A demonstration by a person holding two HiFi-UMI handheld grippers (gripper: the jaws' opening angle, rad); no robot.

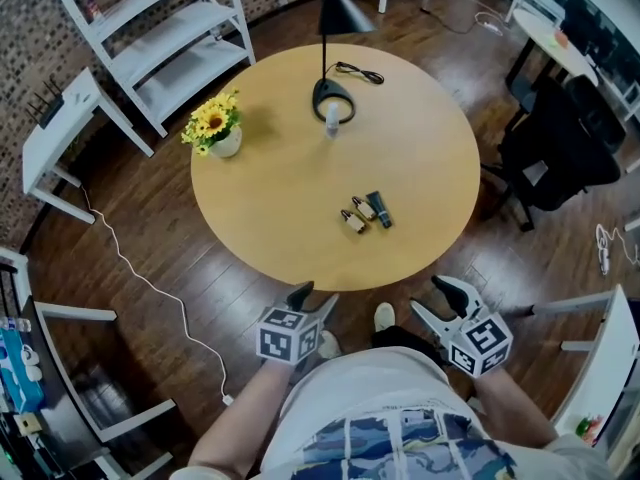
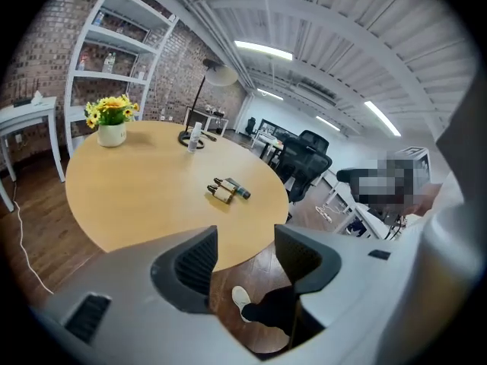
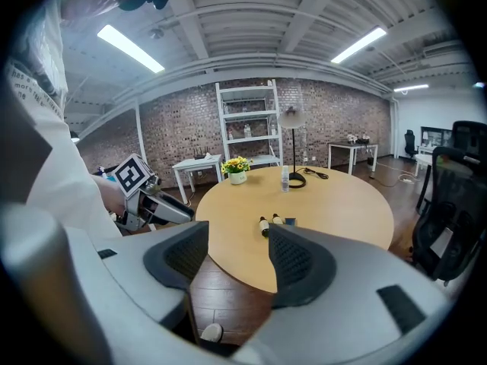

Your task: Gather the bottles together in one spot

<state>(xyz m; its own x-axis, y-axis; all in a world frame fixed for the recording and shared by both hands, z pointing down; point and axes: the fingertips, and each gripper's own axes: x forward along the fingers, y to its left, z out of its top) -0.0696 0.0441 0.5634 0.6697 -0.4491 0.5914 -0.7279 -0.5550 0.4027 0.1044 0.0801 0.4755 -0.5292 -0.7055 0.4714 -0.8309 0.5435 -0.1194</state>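
Both of my tools are off the tabletop (image 1: 270,198), held near the person's waist over the floor. The left tool (image 1: 313,299) has its jaws wide apart with nothing between them, and so does the right tool (image 1: 437,304).

Three small bottles (image 1: 365,212) lie on their sides, touching or nearly so, on the near half of the tabletop. A fourth, the pale upright bottle (image 1: 332,120), stands well apart from them at the base of the lamp (image 1: 333,96).

I judge the small ones to be light and probably glass. Since they are round and lying down, a nudge would set them rolling, so I'd close across the middle of the body, not on the cap. The upright bottle looks light and easy to tip, so I'd take it low on its body, clear of the lamp's base and cord.

What the bottles contain I can't tell. The white vase (image 1: 227,144) at the far left holds yellow flowers.
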